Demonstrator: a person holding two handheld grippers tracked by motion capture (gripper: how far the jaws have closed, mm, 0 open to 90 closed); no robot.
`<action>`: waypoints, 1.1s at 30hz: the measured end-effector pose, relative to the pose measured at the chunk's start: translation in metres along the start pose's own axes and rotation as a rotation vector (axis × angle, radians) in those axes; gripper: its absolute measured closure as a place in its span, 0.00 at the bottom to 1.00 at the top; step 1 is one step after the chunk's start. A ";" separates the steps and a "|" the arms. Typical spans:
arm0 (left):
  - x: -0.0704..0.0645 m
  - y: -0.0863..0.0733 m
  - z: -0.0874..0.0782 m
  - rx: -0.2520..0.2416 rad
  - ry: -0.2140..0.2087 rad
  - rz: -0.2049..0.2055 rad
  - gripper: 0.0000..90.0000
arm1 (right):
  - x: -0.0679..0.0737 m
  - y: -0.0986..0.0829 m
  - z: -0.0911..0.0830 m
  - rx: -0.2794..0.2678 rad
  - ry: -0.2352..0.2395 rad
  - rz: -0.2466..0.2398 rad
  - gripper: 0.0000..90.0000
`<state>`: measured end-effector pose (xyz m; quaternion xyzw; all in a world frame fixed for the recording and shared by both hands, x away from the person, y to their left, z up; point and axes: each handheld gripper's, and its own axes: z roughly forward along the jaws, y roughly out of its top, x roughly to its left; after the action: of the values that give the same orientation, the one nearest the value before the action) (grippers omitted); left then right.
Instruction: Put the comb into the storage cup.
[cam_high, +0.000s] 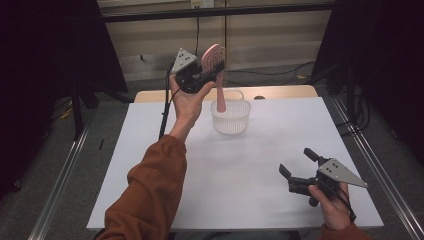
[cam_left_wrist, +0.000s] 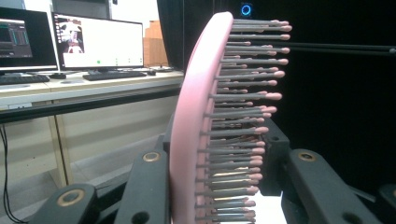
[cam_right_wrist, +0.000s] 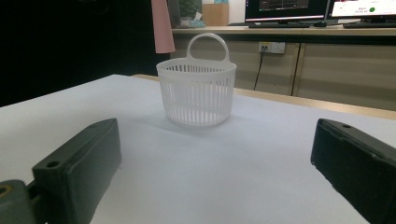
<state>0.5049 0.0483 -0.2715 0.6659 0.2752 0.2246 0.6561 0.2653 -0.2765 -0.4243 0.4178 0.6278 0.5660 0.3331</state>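
Note:
A pink hairbrush with dark, pink-tipped bristles is held up in the air, head upward. My left gripper is shut on the brush head, one black jaw on each side of it. The brush handle points down toward a white slatted basket standing on the table's far middle. In the right gripper view the handle's end hangs above the basket's left rim. My right gripper is open just above the table's front right, with nothing between its jaws.
The white table has a wooden strip along its far edge. Metal rails run down both sides of it. Beyond the table stand a desk with monitors and a keyboard, a wall with cables, and dark curtains.

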 end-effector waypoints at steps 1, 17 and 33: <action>0.000 -0.002 0.001 0.005 0.000 0.001 0.72 | 0.000 0.000 0.000 0.001 0.001 0.001 0.01; -0.002 -0.028 0.017 0.022 0.049 -0.010 0.72 | 0.002 -0.003 0.002 0.015 0.013 -0.006 0.01; 0.009 -0.058 0.019 0.039 0.058 -0.131 0.72 | 0.002 -0.002 0.001 0.015 0.005 -0.008 0.01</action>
<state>0.5198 0.0388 -0.3311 0.6521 0.3416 0.1951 0.6481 0.2653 -0.2742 -0.4267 0.4163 0.6346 0.5608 0.3308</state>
